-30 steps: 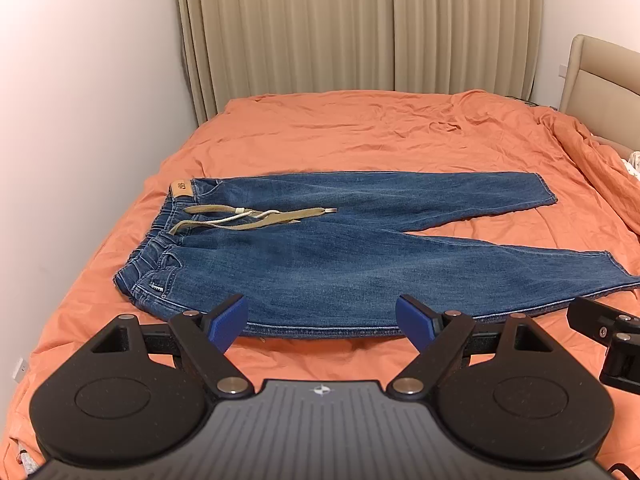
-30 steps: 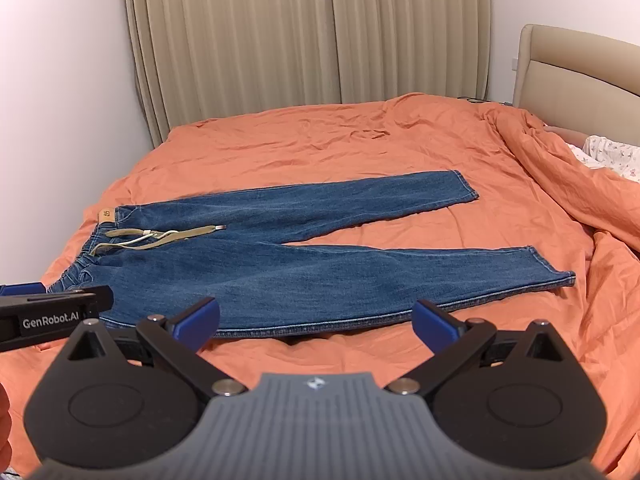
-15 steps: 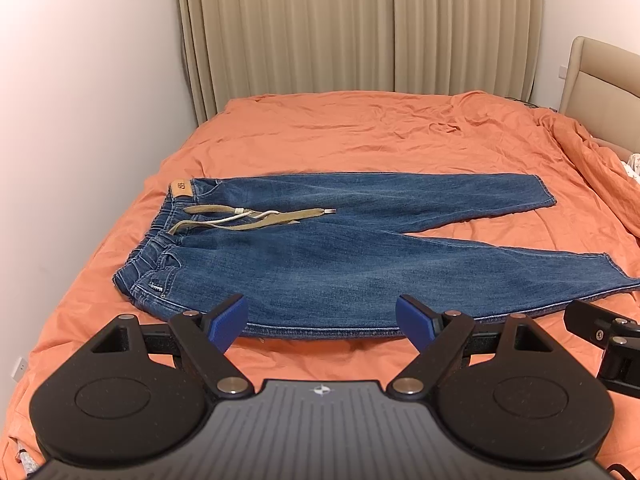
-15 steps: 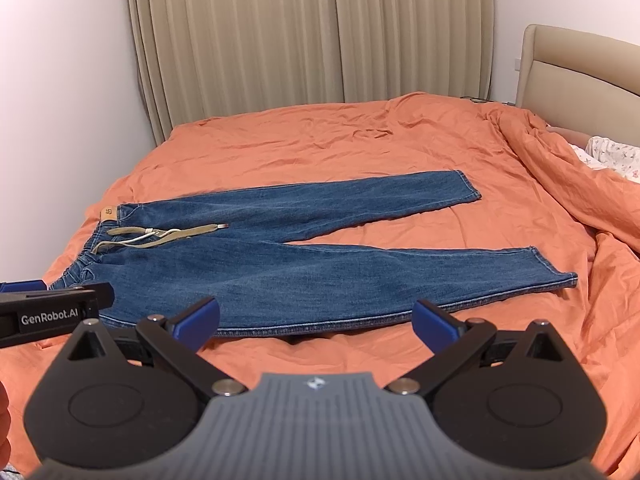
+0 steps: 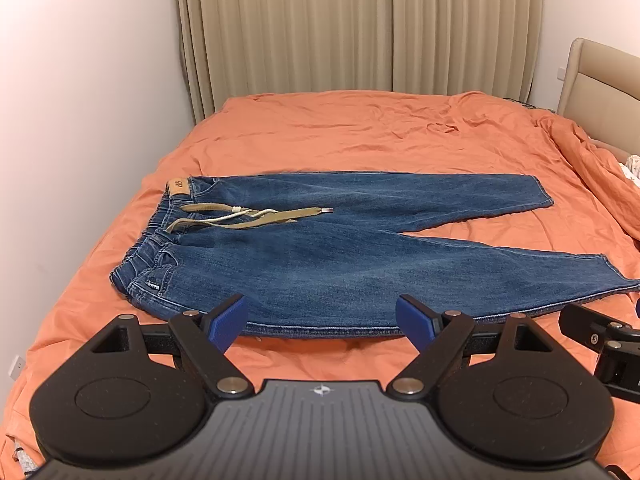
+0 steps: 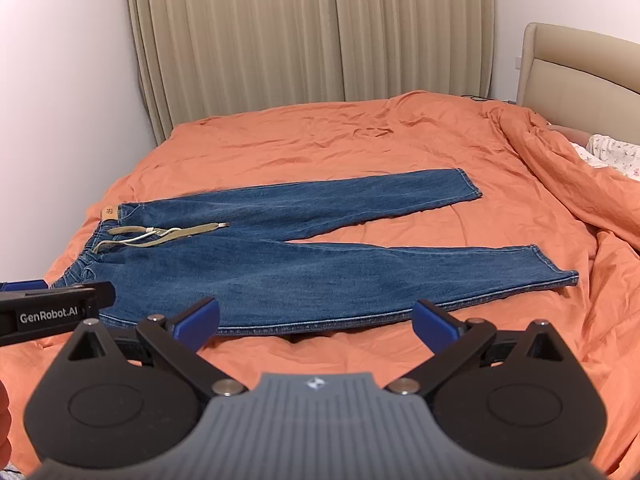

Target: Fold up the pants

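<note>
Zero real change over the last second: blue denim pants (image 5: 340,252) flat ahead of both wide-open, empty jaws, left gripper (image 5: 322,320), right gripper (image 6: 316,322); folding unstarted.

Both wrist cameras looked from the bed's (image 5: 360,136) near edge toward the curtains (image 5: 360,28) at twelve o'clock, moderately near. The left view sat nearer the waistband, the right nearer the hems. Both shared the whole pants (image 5: 340,248) (image 6: 300,264).

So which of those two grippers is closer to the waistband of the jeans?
Left. The left gripper hangs by the near edge close to the waistband; the right gripper sits further along, toward the leg ends.
</note>
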`<state>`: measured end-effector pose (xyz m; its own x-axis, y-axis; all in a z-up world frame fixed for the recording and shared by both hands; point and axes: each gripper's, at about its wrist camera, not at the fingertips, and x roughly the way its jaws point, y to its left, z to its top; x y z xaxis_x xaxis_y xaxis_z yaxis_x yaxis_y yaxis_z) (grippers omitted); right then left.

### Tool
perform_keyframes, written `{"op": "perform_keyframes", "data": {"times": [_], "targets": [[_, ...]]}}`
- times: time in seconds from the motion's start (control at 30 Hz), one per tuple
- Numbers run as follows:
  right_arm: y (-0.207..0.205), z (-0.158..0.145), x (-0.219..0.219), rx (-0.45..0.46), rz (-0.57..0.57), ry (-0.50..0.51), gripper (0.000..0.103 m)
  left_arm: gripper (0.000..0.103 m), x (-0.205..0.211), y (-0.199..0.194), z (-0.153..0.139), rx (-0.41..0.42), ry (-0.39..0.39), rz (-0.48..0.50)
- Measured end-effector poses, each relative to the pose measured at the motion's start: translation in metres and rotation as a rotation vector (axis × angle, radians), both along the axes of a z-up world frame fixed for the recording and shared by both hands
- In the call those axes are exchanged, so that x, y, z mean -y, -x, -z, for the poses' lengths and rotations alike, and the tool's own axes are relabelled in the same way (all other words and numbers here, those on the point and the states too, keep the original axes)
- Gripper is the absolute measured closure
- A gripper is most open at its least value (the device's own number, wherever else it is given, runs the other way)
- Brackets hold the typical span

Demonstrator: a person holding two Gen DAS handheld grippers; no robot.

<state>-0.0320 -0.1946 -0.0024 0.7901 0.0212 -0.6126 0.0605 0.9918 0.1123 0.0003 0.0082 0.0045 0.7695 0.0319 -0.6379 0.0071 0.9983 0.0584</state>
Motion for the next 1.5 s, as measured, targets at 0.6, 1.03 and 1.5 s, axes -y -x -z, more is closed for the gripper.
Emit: {"op": "perform_keyframes", "data": {"times": [0.6, 1.03, 1.5], "targets": [[-0.009, 0.003, 0.005, 0.021, -0.011, 0.027, 0.005, 0.007, -0.018, -0.013, -0.001, -0.045, 0.041, 0.075], [-0.067, 0.004, 0.038, 0.068, -0.326, 0.214, 0.022, 0.076, -0.103, -0.074, 0.012, -0.148, -0.138, 0.16], [-0.15, 0.099, 0.115, -0.283, -0.49, 0.394, 0.085, 0.049, -0.155, -0.131, 0.126, -0.346, -0.657, 0.495]]}}
